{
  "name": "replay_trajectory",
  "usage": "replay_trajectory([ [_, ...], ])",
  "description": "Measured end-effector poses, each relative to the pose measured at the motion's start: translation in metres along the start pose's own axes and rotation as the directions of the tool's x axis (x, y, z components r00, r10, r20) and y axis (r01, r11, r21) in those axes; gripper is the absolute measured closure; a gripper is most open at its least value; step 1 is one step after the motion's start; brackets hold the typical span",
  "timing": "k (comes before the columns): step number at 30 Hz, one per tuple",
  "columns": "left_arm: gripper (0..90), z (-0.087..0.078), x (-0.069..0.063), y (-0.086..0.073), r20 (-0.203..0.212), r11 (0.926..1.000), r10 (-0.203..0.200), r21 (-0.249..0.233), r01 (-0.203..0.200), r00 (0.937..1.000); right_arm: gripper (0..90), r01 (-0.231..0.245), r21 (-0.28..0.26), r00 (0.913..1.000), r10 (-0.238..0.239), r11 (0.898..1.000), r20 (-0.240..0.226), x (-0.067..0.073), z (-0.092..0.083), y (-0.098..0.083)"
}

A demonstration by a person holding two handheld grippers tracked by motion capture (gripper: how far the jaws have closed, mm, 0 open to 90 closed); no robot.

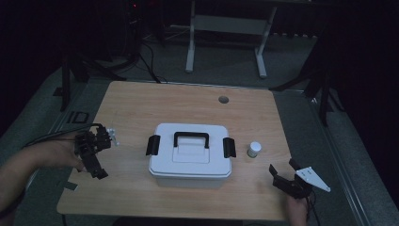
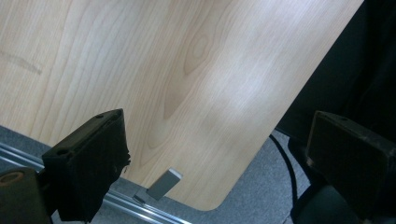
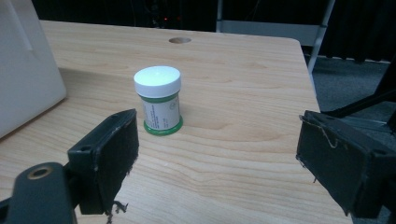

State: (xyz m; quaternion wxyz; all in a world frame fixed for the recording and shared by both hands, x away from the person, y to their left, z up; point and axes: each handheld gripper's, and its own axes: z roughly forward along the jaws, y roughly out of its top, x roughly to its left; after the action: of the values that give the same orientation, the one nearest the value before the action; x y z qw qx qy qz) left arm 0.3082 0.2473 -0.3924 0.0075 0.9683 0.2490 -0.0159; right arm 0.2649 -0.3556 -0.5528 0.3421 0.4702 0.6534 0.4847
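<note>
A white lidded box with a black handle and black side latches sits in the middle of the wooden table. A small white-capped jar with a green label stands upright just right of the box. My right gripper is open near the table's front right corner, jaws wide, with the jar a short way ahead of them. My left gripper is open at the table's left edge, pointing down at bare wood near a corner, with nothing between its jaws.
A round cable hole lies near the table's far edge. A small grey block sits at the table edge by a metal rail. Dark floor, stands and a white-legged frame surround the table.
</note>
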Motion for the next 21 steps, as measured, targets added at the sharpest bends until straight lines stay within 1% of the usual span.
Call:
replay_trajectory([
  [2, 4.8, -0.003, 0.000, 0.005, 0.012, 1.0000, 0.006, -0.007, -0.006, 0.9999, 12.5, 0.001, 0.001, 1.0000, -0.001, 1.000, 0.001, 0.000, 0.000, 0.000],
  [3, 4.8, -0.005, 0.000, 0.008, -0.002, 0.9998, 0.016, -0.008, -0.016, 0.9999, 12.5, 0.001, 0.000, 1.0000, -0.001, 1.000, 0.000, 0.000, 0.000, 0.000],
  [5, 4.8, -0.011, 0.001, 0.014, 0.006, 0.9994, 0.023, -0.024, -0.023, 0.9997, 12.5, 0.001, 0.000, 1.0000, -0.001, 1.000, 0.001, 0.000, 0.000, 0.000],
  [6, 4.9, -0.013, 0.000, 0.017, -0.002, 0.9993, 0.028, -0.024, -0.028, 0.9996, 12.5, 0.001, -0.001, 1.0000, -0.001, 1.000, 0.000, 0.000, 0.000, 0.000],
  [8, 4.9, -0.017, 0.000, 0.022, 0.005, 0.9988, 0.046, -0.019, -0.046, 0.9989, 12.5, 0.003, 0.000, 1.0000, -0.003, 1.000, 0.000, 0.000, 0.000, 0.000],
  [9, 4.9, -0.018, 0.000, 0.026, -0.009, 0.9985, 0.053, -0.013, -0.054, 0.9985, 12.5, 0.006, 0.001, 1.0000, -0.006, 1.000, 0.000, 0.000, 0.000, 0.000],
  [10, 4.9, -0.020, 0.000, 0.029, -0.002, 0.9983, 0.056, -0.015, -0.056, 0.9984, 12.5, 0.006, 0.001, 1.0000, -0.006, 1.000, 0.000, 0.000, 0.000, 0.000],
  [11, 4.9, -0.021, -0.001, 0.032, 0.004, 0.9975, 0.068, -0.016, -0.068, 0.9977, 12.5, 0.006, 0.001, 1.0000, -0.006, 1.000, -0.001, 0.000, 0.000, 0.000],
  [12, 5.7, -0.023, -0.001, 0.036, -0.009, 0.9968, 0.078, -0.016, -0.078, 0.9969, 12.5, 0.006, 0.001, 1.0000, -0.006, 1.000, -0.001, 0.000, 0.000, 0.000],
  [14, 6.1, -0.026, -0.002, 0.042, 0.003, 0.9959, 0.088, -0.022, -0.088, 0.9961, 12.5, 0.006, 0.001, 1.0000, -0.006, 1.000, -0.001, 0.000, 0.000, 0.000],
  [15, 6.1, -0.027, -0.002, 0.045, -0.010, 0.9957, 0.090, -0.022, -0.090, 0.9959, 12.5, 0.004, 0.001, 1.0000, -0.004, 1.000, -0.001, 0.000, 0.000, 0.000],
  [16, 6.1, -0.027, -0.002, 0.045, -0.010, 0.9957, 0.090, -0.022, -0.090, 0.9959, 12.5, 0.004, 0.001, 1.0000, -0.004, 1.000, -0.001, 0.000, 0.000, 0.000],
  [17, 6.1, -0.028, -0.002, 0.050, -0.008, 0.9952, 0.095, -0.024, -0.095, 0.9954, 12.5, 0.005, 0.002, 1.0000, -0.005, 1.000, -0.001, 0.000, 0.000, 0.000],
  [18, 6.1, -0.029, -0.003, 0.056, -0.024, 0.9943, 0.106, -0.008, -0.107, 0.9940, 12.5, 0.006, 0.001, 1.0000, -0.006, 1.000, -0.001, 0.000, 0.000, 0.000],
  [20, 6.1, -0.029, -0.004, 0.063, -0.013, 0.9926, 0.121, -0.003, -0.121, 0.9926, 12.5, 0.006, 0.002, 1.0000, -0.006, 1.000, -0.001, 0.000, 0.000, 0.000],
  [21, 6.1, -0.029, -0.004, 0.063, -0.013, 0.9926, 0.121, -0.003, -0.121, 0.9926, 12.5, 0.006, 0.002, 1.0000, -0.006, 1.000, -0.001, 0.000, 0.000, 0.000],
])
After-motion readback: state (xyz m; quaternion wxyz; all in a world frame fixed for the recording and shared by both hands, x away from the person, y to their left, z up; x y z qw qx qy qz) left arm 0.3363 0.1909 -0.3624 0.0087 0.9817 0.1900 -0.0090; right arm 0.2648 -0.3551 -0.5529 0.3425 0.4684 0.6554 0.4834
